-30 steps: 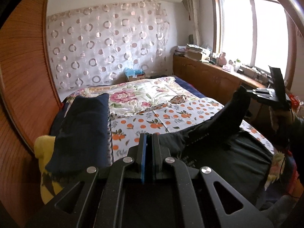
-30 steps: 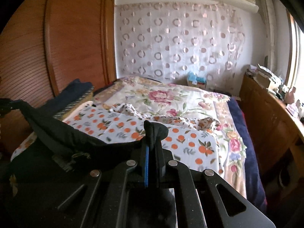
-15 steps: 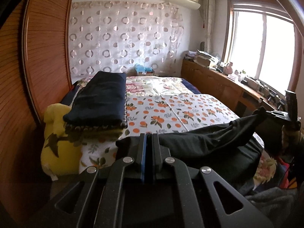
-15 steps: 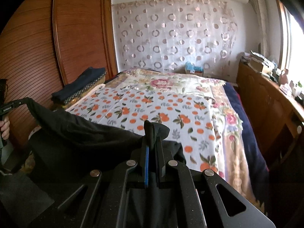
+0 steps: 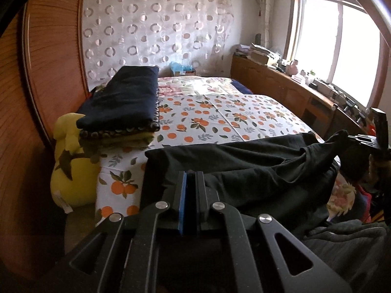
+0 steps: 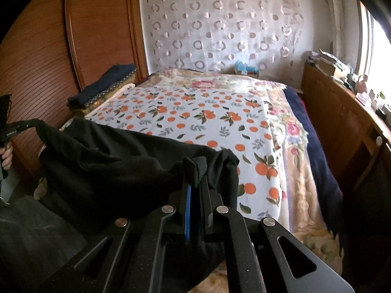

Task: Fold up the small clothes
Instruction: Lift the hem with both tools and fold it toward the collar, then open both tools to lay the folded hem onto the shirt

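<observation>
— Bedroom, daylight from the window (image 5: 337, 44) on the right wall. What lies closest?

— At the foot edge of the bed (image 6: 303, 190), a black garment (image 5: 244, 168) is stretched across from one corner to the other, part of it on the orange-print sheet (image 6: 195, 114) and part hanging over the edge. The left gripper (image 5: 191, 178) is closed on one end of the cloth; dark fabric sits between its pads. The right gripper (image 6: 195, 178) is clamped on the other end, a small fold of the cloth sticking up above its tips.

— Can each tool be seen from the other side?

— Yes. In the left view the right one holds a raised corner of the garment at the far right; in the right view a hand (image 6: 6, 157) grips the left tool's handle at the far left.

— And further up the bed?

— Along its left edge, a navy folded blanket (image 5: 127, 100) tops a stack, with a yellow cushion (image 5: 70, 168) hanging beside it. Beyond the orange print comes a floral cover (image 6: 220, 83), then the circle-patterned curtain (image 6: 220, 24) on the back wall. A wooden cabinet (image 6: 342, 122) runs along the right, a wooden wardrobe (image 5: 36, 92) along the left.
</observation>
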Tool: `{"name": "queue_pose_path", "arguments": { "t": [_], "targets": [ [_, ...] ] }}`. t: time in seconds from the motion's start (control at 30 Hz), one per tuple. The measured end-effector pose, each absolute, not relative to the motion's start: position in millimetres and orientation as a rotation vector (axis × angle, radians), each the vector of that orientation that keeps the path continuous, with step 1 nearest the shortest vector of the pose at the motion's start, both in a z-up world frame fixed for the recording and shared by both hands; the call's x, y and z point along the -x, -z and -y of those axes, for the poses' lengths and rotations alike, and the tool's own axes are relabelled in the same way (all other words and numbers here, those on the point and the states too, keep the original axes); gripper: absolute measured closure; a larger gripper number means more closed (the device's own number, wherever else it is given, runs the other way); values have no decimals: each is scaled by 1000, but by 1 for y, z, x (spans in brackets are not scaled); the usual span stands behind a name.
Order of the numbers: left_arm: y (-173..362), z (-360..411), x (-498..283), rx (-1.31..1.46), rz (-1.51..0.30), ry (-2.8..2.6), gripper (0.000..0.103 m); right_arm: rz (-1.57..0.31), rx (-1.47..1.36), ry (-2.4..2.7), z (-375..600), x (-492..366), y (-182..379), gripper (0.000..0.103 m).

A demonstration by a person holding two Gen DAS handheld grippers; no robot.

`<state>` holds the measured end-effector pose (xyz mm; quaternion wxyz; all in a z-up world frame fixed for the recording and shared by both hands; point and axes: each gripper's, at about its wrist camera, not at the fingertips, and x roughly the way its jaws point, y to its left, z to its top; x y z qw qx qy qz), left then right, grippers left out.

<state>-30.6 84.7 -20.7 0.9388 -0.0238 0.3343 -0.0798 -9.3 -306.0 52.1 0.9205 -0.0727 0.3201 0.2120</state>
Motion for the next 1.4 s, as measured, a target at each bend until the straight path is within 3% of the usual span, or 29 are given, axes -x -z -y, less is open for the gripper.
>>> {"name": "queue_pose_path", "arguments": {
  "t": [0.03,0.1,0.23,0.3,0.37,1.1,1.13,1.17,1.4],
  "targets": [
    [20,-84,29,41,-681,162,91,-658,157,-426,305,8,-55,97],
    [18,-82,27,27,-678,163,69,-651,165,-417,301,5,-61,92],
    [13,-83,21,32,-652,172,49,-622,161,-413,301,7,-68,79],
    [12,-85,16,38,-643,175,32,-606,160,-413,301,8,-75,78],
    [13,-86,10,44,-646,182,27,-601,168,-403,300,10,-78,75],
    [85,-109,-77,11,-809,75,27,-762,127,-328,279,-95,-17,74],
    [87,-110,-79,13,-816,72,27,-768,130,-327,277,-97,-16,72],
    [88,-111,-80,13,-820,71,27,-779,141,-318,276,-99,-15,62],
    [99,-117,-91,18,-868,59,27,-790,132,-289,278,-106,-12,39]
  ]
}}
